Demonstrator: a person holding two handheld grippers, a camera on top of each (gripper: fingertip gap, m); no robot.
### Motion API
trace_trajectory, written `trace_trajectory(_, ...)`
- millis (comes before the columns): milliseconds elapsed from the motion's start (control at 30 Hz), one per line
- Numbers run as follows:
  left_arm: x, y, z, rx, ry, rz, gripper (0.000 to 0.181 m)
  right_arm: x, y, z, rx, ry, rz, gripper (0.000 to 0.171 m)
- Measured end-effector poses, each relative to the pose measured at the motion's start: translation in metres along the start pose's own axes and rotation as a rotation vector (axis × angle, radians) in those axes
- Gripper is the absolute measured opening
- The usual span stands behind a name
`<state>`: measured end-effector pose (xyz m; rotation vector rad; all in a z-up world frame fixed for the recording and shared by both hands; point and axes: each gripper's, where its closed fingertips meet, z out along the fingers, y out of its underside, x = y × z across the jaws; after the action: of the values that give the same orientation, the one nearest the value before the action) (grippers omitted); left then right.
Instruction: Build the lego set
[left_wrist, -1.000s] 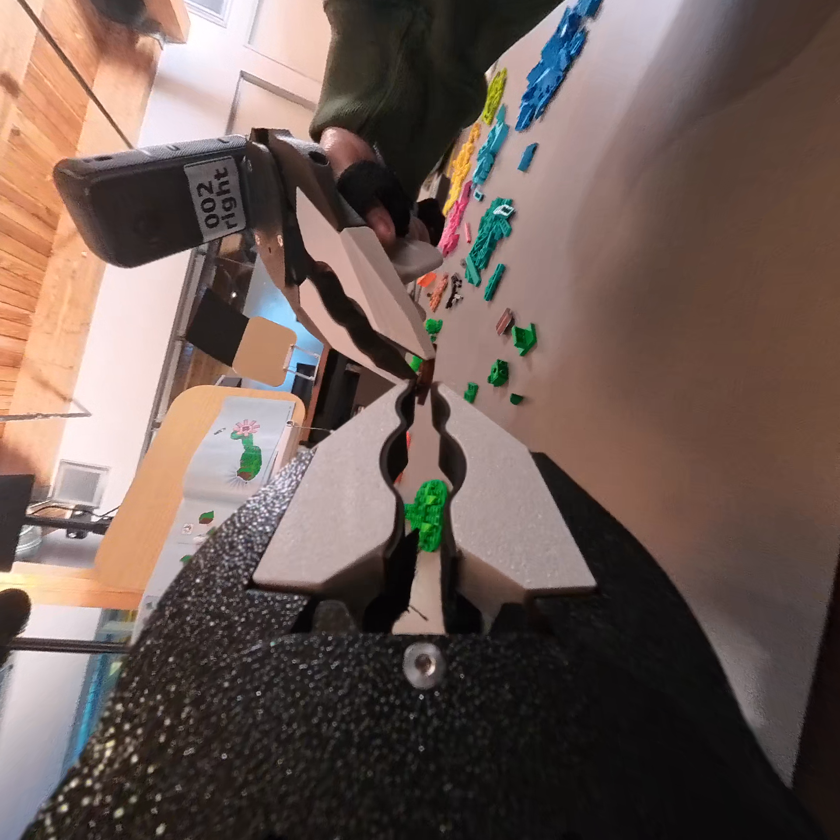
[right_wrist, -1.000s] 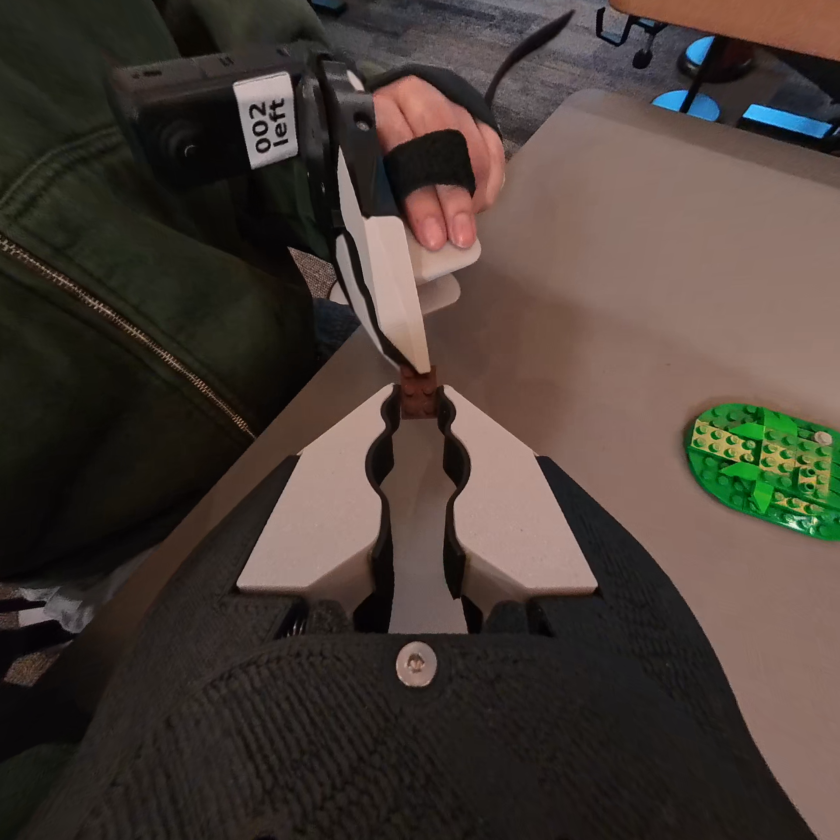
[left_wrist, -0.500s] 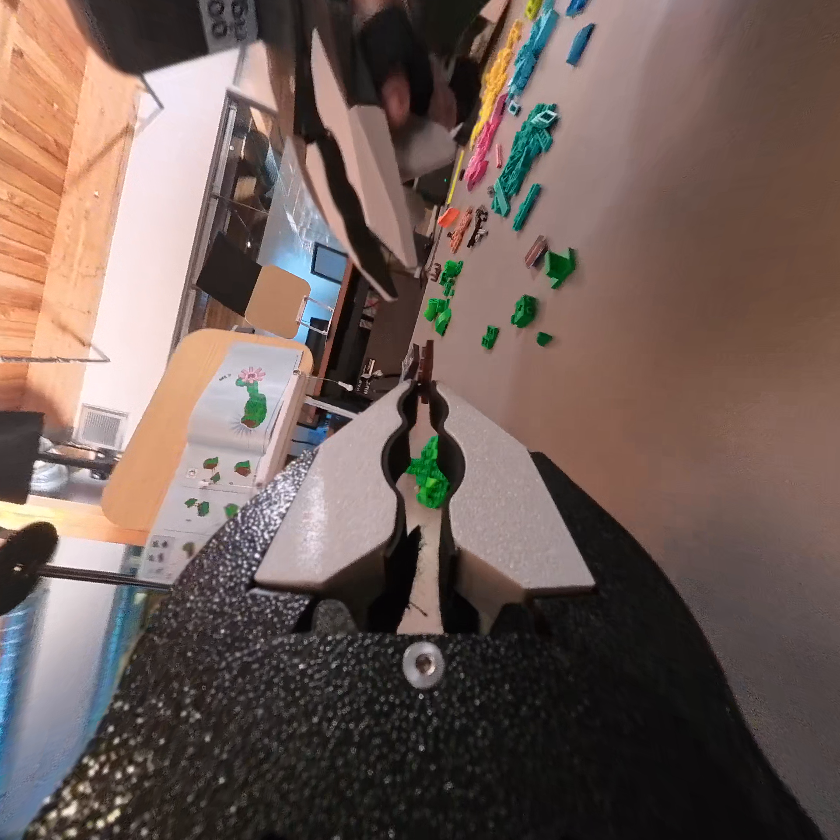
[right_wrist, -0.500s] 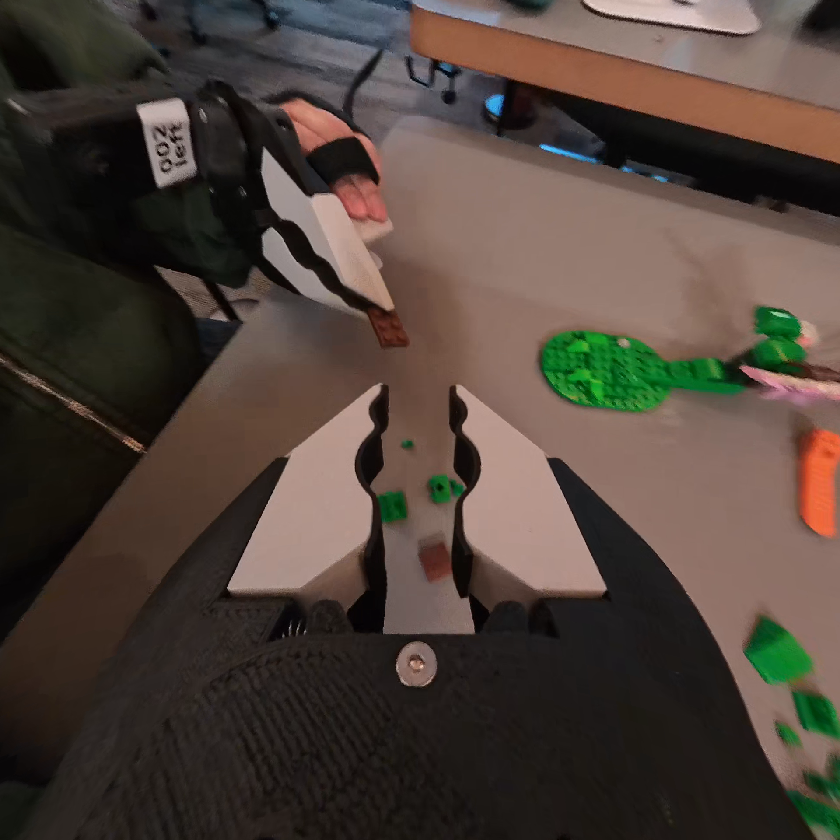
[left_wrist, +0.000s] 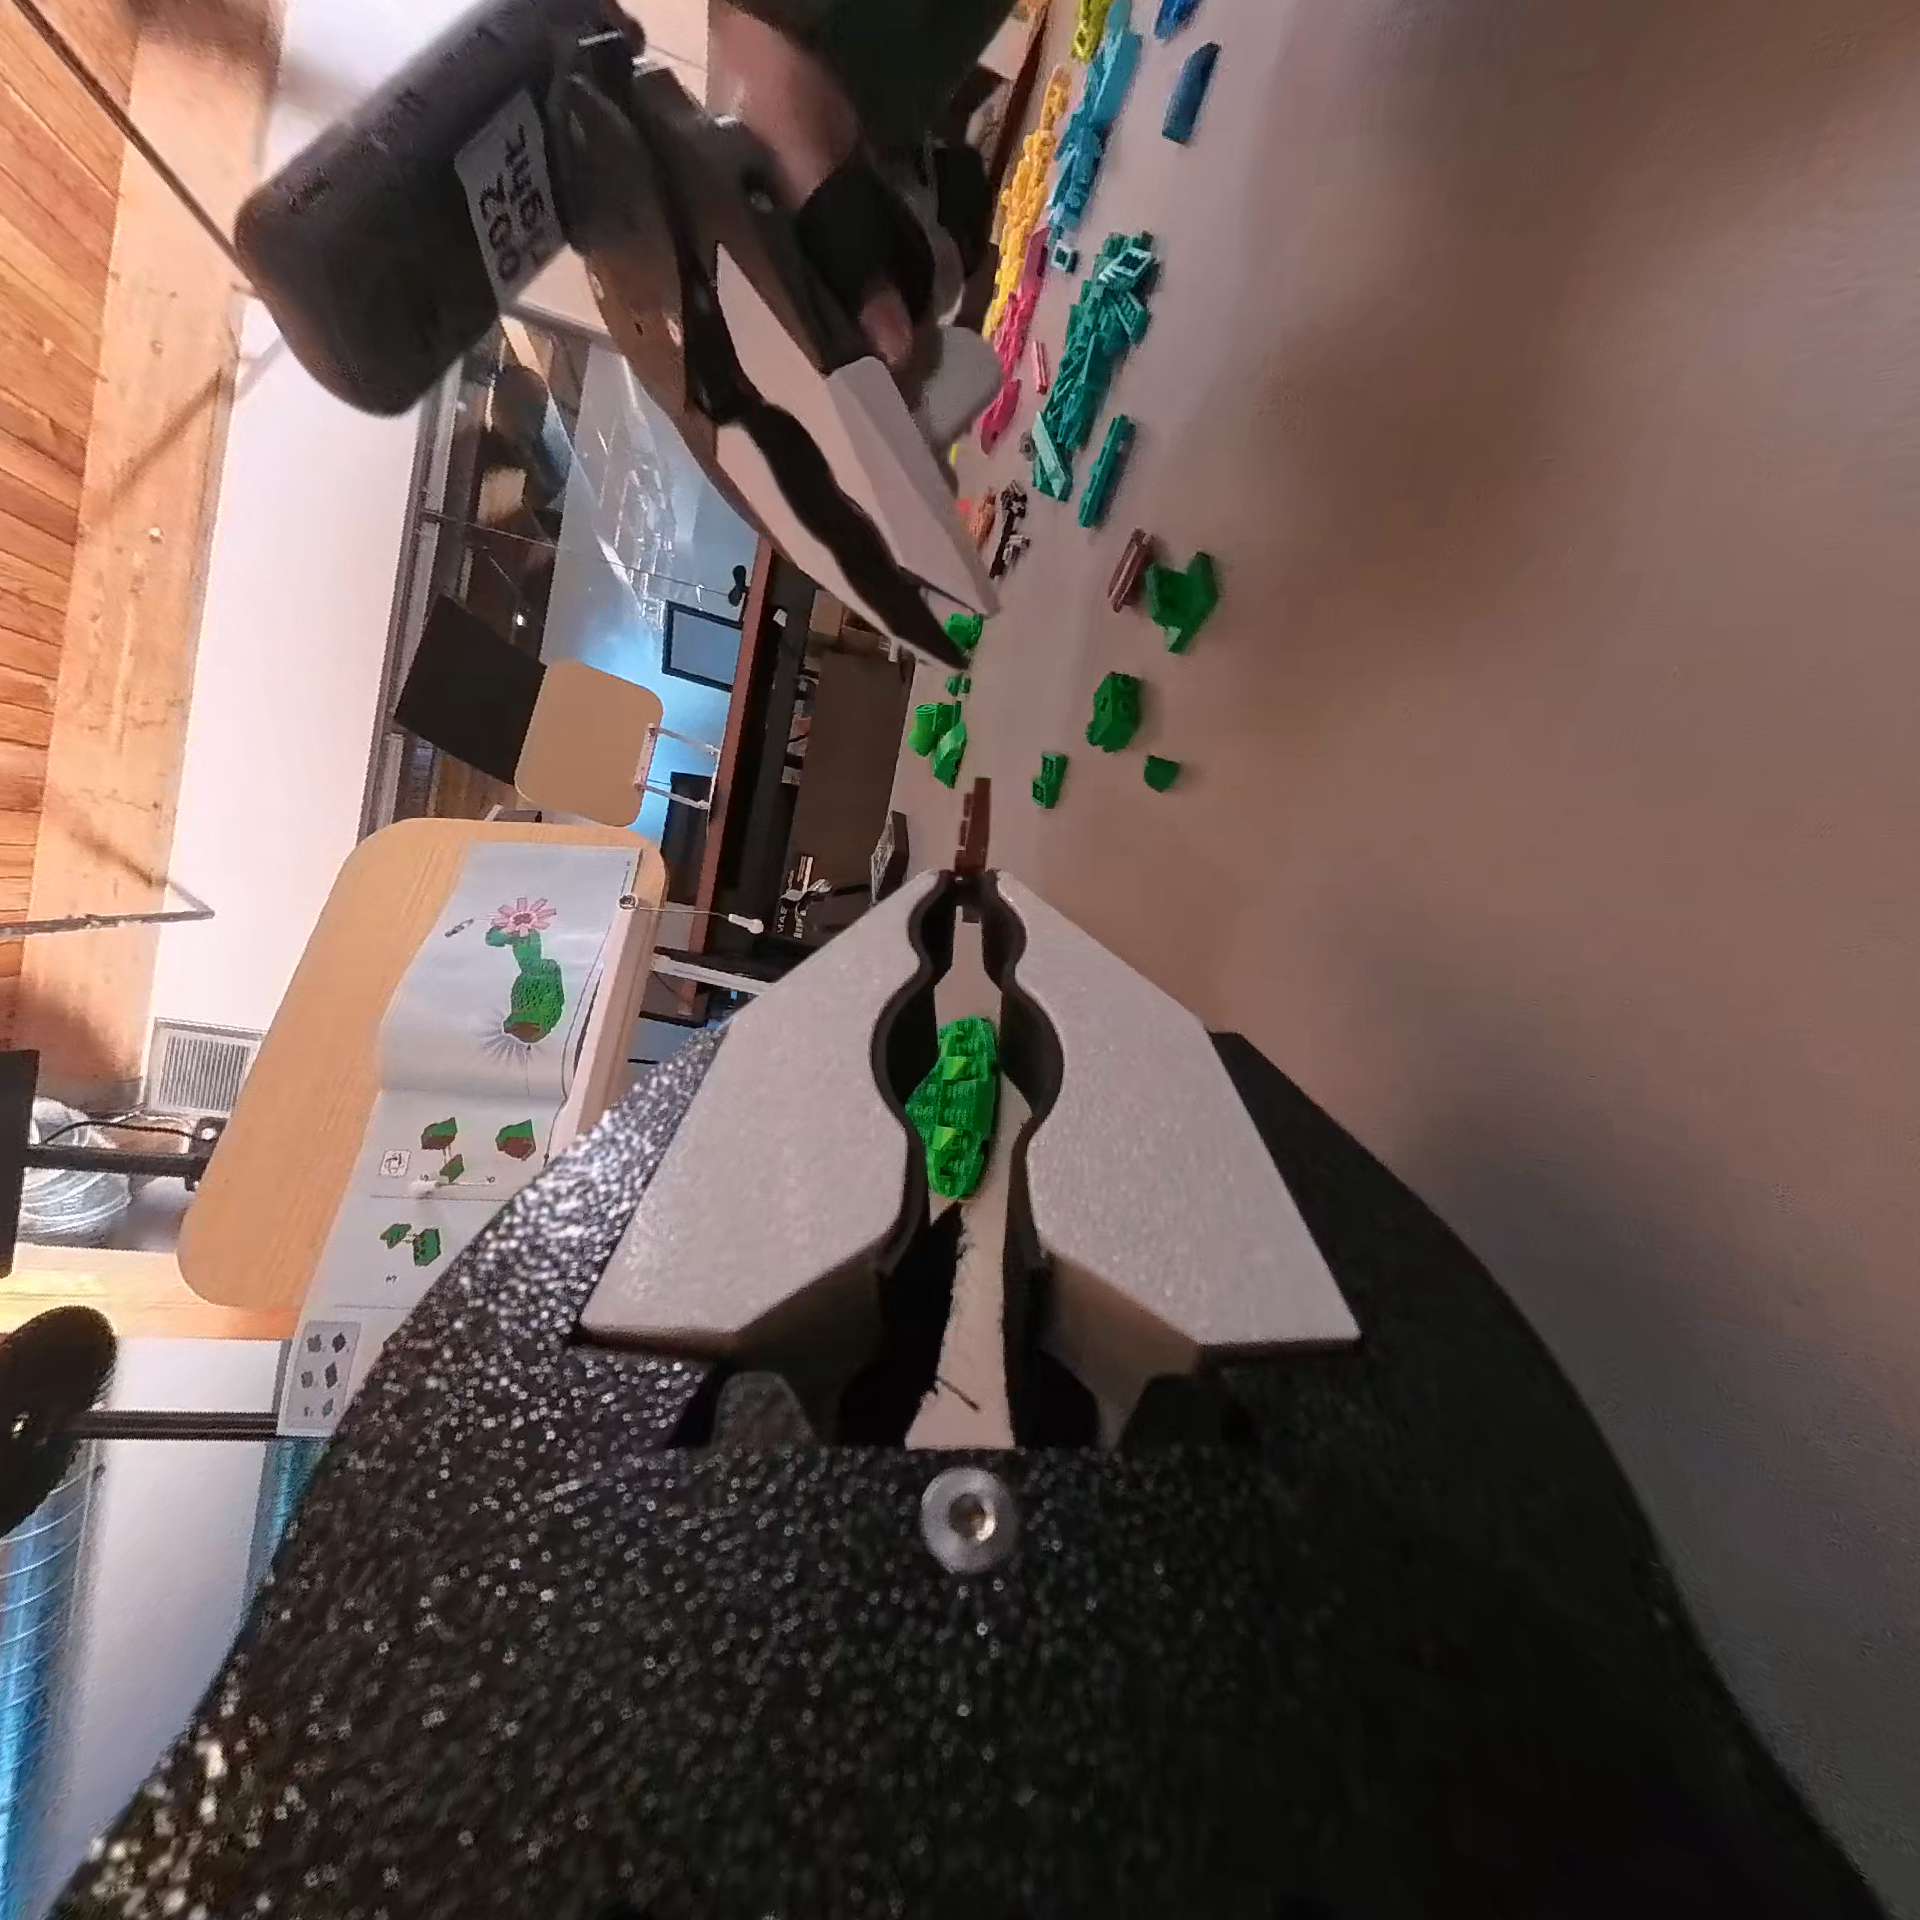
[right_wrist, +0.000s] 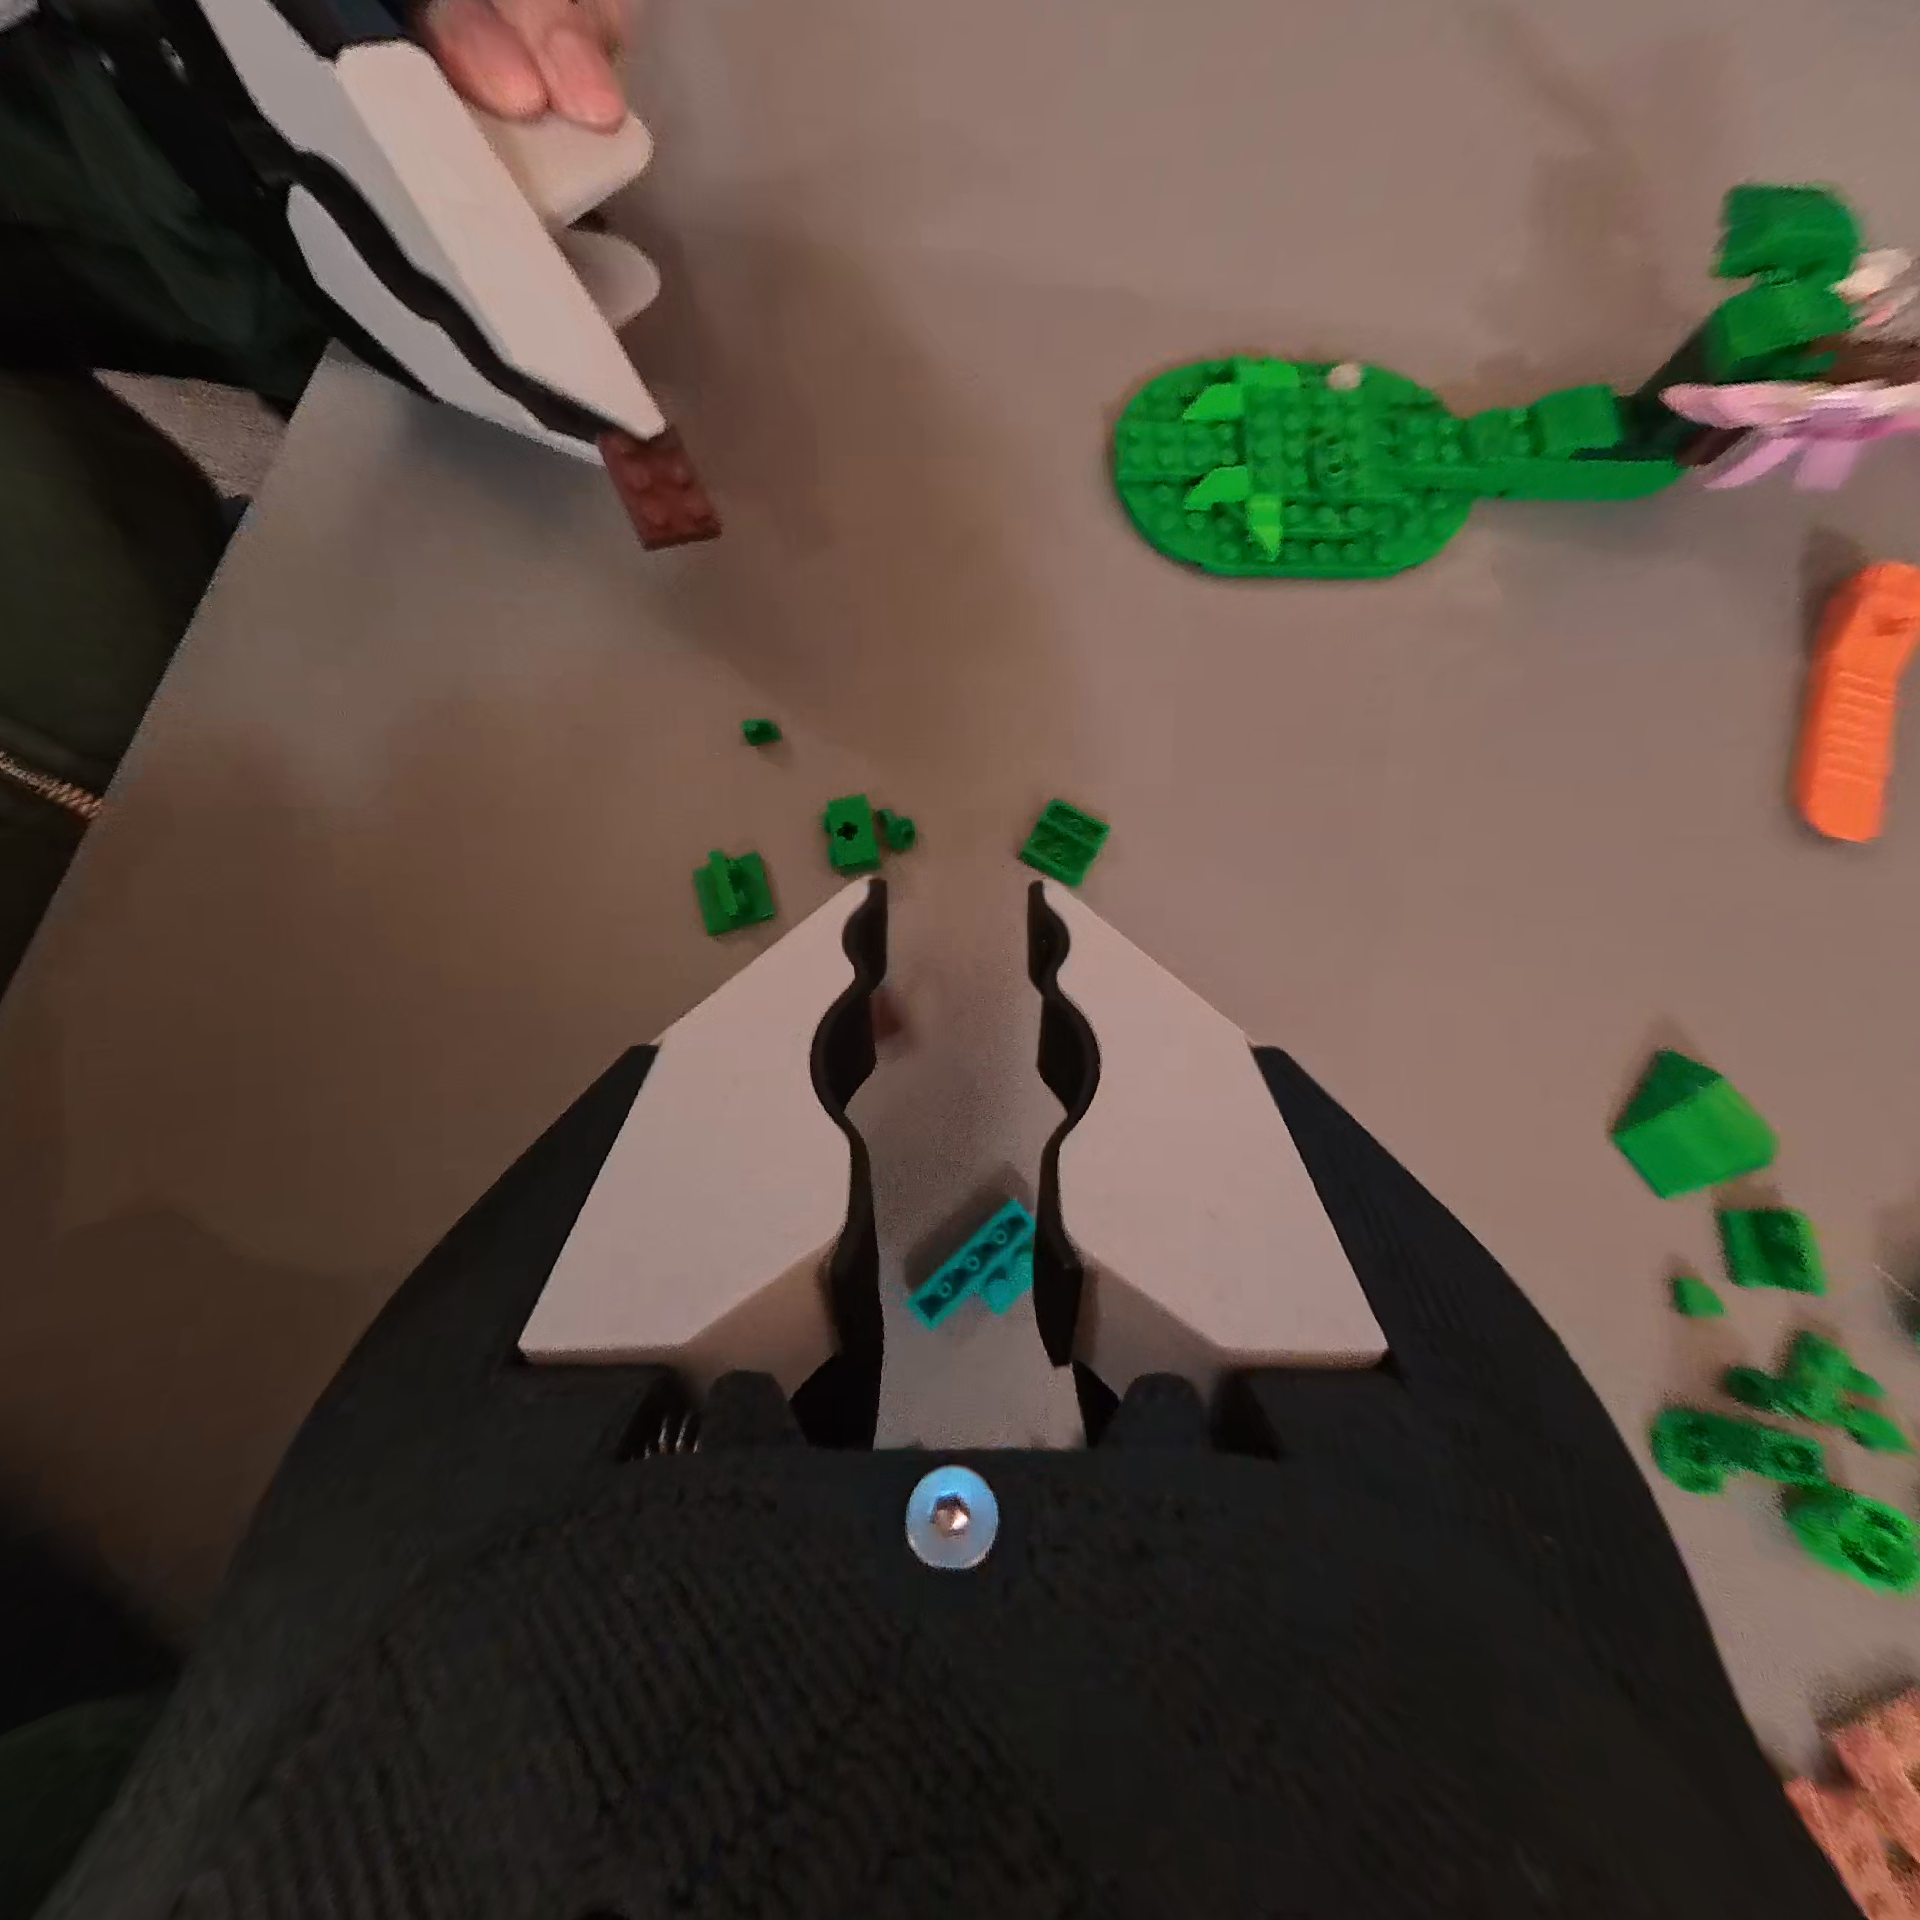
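In the right wrist view, the green pieces (right_wrist: 1808, 1455) at the right edge are motion-blurred; their shapes cannot be told. The pink flower (right_wrist: 1797, 426) is smeared and cut off by the frame edge. A brown piece (right_wrist: 886, 1023) is mostly hidden behind the right gripper's finger (right_wrist: 769, 1122). The left gripper's body (right_wrist: 343, 197) is cropped at the top edge.

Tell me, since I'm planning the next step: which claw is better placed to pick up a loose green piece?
Right. The right claw is open and empty above the green pieces; the left claw is shut on the brown plate.

White printed label (left_wrist: 516, 197) on hand-held gripper (left_wrist: 961, 634)
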<state>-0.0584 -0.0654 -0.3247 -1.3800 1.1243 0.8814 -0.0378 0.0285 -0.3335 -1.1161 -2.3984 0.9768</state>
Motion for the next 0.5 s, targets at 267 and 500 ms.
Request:
trace_trajectory(267, 0.003, -0.001, 0.000, 0.001, 0.011, 0.020, 0.001, -0.023, 0.006, 0.025, -0.077, -0.108, -0.014, 0.025)
trace_trajectory(500, 0.004, 0.000, 0.000, -0.001, 0.014, 0.023, 0.002, -0.026, 0.006, 0.026, -0.118, -0.086, -0.060, 0.021)
